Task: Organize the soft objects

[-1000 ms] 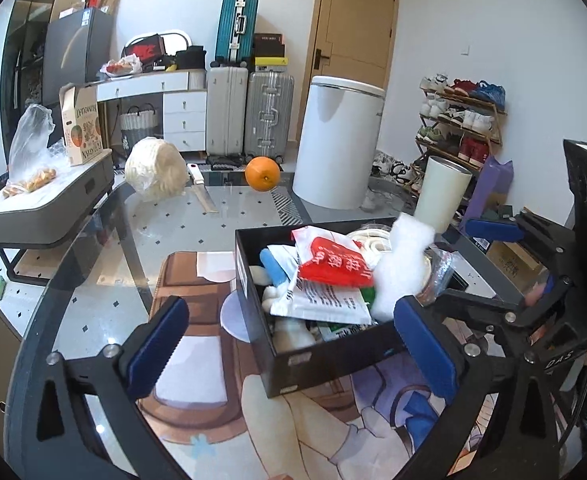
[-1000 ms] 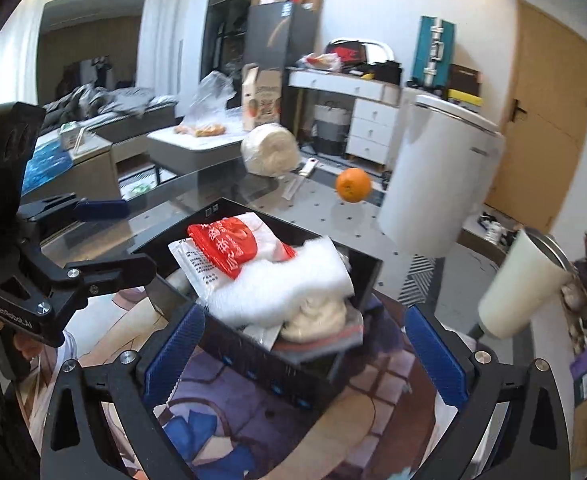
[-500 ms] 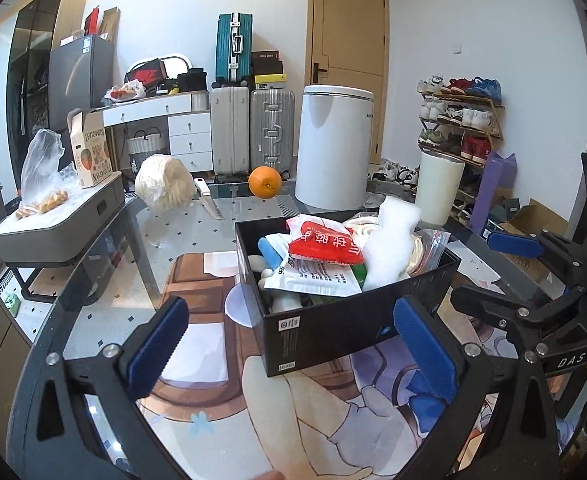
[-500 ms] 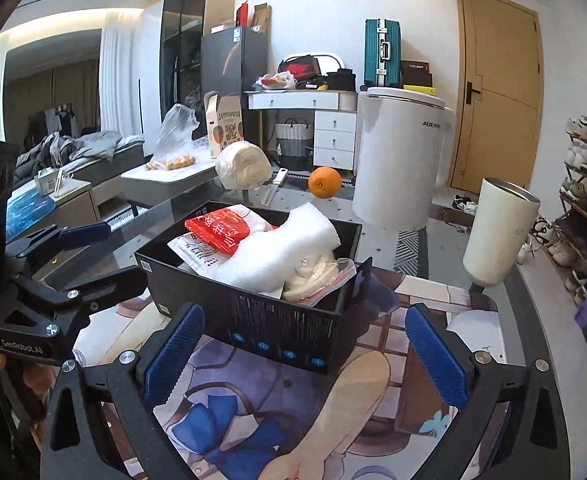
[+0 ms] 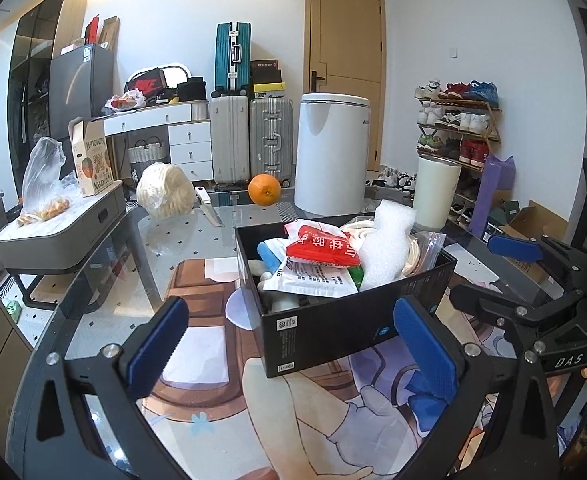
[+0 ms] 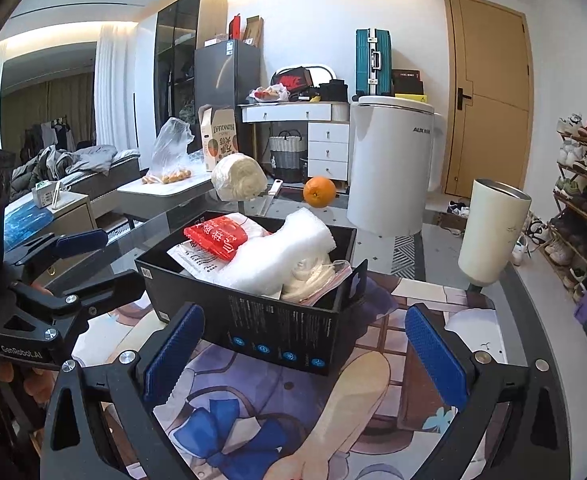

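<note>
Both claws, left claw [image 5: 289,344] and right claw [image 6: 303,346], hover wide apart, empty, before the black cardboard box [image 5: 345,320]; only the right view shows a bed [image 6: 93,168] at left.

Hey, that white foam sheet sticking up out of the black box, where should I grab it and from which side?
Judging by its pose, pinch the raised top of the white foam sheet, coming down from above with the open right gripper. It stands proud of the black box rim, so the walls would likely block a side approach, and the red packet lies clear beside it.
</note>
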Demonstrator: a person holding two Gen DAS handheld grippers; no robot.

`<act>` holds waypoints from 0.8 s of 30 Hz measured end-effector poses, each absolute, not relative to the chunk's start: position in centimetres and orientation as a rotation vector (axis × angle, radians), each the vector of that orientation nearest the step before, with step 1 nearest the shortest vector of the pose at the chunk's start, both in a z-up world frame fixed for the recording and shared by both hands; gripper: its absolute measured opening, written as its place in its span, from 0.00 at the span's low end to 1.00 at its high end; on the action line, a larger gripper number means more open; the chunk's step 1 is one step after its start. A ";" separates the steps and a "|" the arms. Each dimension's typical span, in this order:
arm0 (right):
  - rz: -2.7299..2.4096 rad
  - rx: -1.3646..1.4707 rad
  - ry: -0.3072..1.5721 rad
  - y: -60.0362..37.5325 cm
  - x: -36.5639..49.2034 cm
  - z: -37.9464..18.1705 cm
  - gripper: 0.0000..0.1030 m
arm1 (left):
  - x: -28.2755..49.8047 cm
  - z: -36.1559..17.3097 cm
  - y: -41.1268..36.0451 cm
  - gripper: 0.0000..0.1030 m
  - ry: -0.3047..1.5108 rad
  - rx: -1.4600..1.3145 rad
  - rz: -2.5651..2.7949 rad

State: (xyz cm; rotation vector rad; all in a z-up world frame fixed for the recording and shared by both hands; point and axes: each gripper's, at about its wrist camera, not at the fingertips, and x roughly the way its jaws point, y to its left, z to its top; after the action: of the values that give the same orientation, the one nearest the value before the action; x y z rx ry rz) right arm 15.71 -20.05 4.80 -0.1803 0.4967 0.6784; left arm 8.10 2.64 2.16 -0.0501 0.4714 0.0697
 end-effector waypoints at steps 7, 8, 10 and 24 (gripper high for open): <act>0.633 -0.167 0.492 -20.4 15.8 4.8 0.99 | 8.3 2.0 2.9 1.00 0.479 -0.062 0.090; 0.632 -0.165 0.495 -20.4 15.9 4.8 0.99 | 8.2 2.0 3.1 1.00 0.479 -0.069 0.092; 0.628 -0.165 0.498 -20.4 15.9 4.8 0.99 | 8.2 2.0 3.4 1.00 0.478 -0.084 0.090; 0.625 -0.152 0.470 -20.7 15.4 4.9 0.99 | 8.4 1.9 3.0 1.00 0.486 -0.063 0.095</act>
State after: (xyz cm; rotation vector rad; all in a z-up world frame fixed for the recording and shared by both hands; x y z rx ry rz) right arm 15.42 -20.68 4.93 -0.1522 0.4700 0.6250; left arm 8.39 2.96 1.92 -0.0630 0.4858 0.0949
